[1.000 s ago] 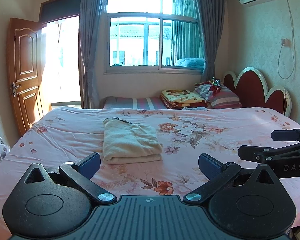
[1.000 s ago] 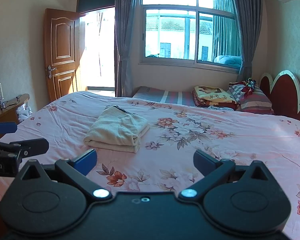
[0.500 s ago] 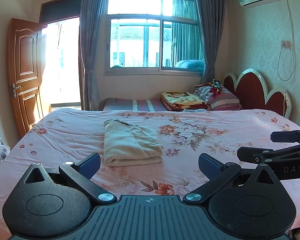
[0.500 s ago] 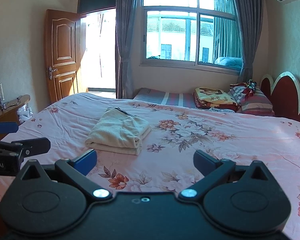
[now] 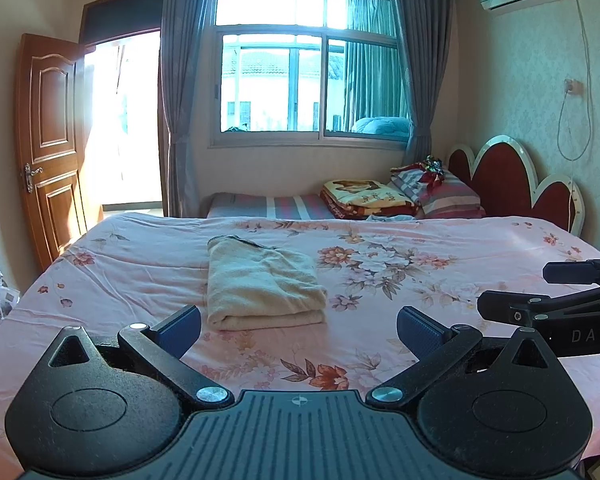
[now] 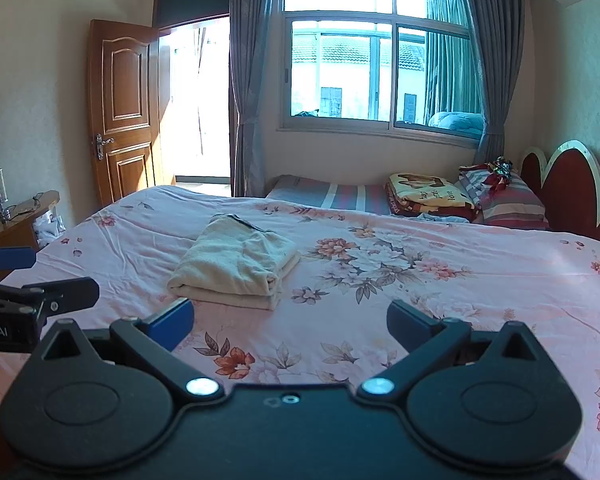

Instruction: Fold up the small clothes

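Note:
A cream garment (image 5: 260, 284) lies folded in a neat rectangle on the pink floral bed sheet (image 5: 420, 272); it also shows in the right wrist view (image 6: 236, 266). My left gripper (image 5: 298, 330) is open and empty, held above the near edge of the bed, short of the garment. My right gripper (image 6: 290, 322) is open and empty too, to the right of the left one. The right gripper's side shows in the left wrist view (image 5: 548, 300), and the left gripper's side shows in the right wrist view (image 6: 40, 292).
Folded blankets and pillows (image 5: 404, 196) lie on a second bed by the red headboard (image 5: 512, 180). A wooden door (image 5: 50, 140) stands open at left. A wooden cabinet with a screen (image 6: 4, 216) stands left of the bed.
Both grippers have pulled back and risen slightly, so the folded garment sits a little lower and farther in both views. Both stay open; the garment has not moved.

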A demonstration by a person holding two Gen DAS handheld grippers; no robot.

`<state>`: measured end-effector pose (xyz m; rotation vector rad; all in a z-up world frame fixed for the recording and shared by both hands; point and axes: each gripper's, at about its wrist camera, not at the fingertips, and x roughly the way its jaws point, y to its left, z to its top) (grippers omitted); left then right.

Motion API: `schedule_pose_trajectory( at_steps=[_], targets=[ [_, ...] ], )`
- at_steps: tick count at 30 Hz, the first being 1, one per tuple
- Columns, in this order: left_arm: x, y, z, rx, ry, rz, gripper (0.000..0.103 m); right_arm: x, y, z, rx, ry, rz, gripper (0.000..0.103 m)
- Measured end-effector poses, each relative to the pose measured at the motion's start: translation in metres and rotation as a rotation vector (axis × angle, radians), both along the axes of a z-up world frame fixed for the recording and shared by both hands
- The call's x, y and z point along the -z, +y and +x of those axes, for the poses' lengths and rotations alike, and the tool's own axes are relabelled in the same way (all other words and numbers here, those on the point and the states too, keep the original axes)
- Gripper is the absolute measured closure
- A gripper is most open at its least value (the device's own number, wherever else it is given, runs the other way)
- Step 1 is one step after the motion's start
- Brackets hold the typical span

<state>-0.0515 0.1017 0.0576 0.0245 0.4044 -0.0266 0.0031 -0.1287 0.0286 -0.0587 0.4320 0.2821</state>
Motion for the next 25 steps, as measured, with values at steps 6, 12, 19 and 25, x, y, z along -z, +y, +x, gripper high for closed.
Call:
schedule_pose_trajectory(
  at_steps=[6,12,19,25],
  targets=[
    [-0.0001,-0.0022,0.0020,-0.007,0.004,0.003,0.000,-0.0006,-0.0001,0.0018,-0.007,0.001,0.005,0.001],
    [0.0000,-0.0026,0.0031,-0.014,-0.002,0.005,0.000,0.0000,-0.0003,0.0034,-0.005,0.003,0.005,0.001],
    [0.0009,-0.0030,0.0044,-0.010,0.001,0.006,0.000,0.0003,0.0005,0.0050,-0.008,0.008,0.001,0.001],
    [0.0000,-0.0029,0.0039,-0.014,0.000,0.019,0.000,0.0005,0.0015,0.0070,-0.011,0.010,0.001,0.001]
  ],
)
